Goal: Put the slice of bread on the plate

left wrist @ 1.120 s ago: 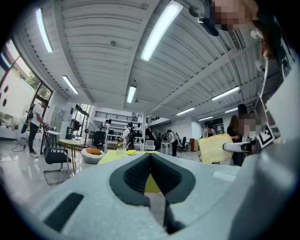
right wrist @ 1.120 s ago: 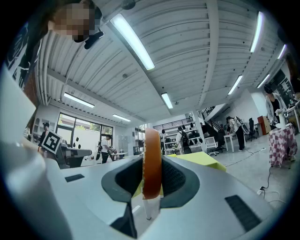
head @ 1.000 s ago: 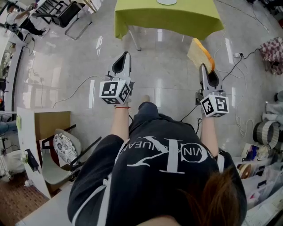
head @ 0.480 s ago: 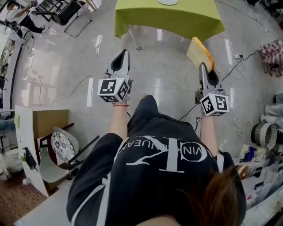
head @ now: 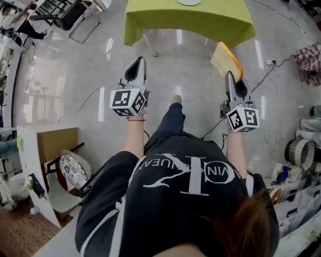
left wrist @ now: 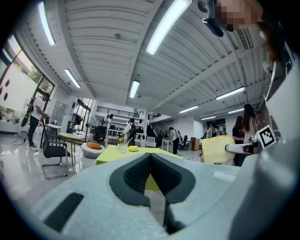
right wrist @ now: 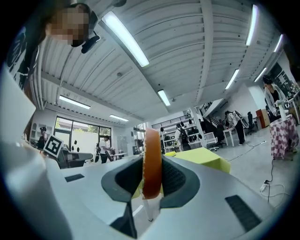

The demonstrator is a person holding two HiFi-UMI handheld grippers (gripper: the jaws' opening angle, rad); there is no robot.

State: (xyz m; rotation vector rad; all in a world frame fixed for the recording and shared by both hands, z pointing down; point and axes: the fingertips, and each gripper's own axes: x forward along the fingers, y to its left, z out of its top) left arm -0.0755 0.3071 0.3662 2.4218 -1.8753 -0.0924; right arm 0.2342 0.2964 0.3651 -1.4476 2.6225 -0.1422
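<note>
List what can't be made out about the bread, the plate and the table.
Plate: head view, cut by the top edge; only a sliver of rim shows.
Items on the green table: left gripper view, too small to name.
Slice of bread: right gripper view, seen edge-on; faces hidden, lower part covered by the right hand-held gripper.

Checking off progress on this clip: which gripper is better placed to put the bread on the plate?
Right. The right gripper is shut on the bread, facing the green table with the plate. The left gripper is shut and empty.
</note>
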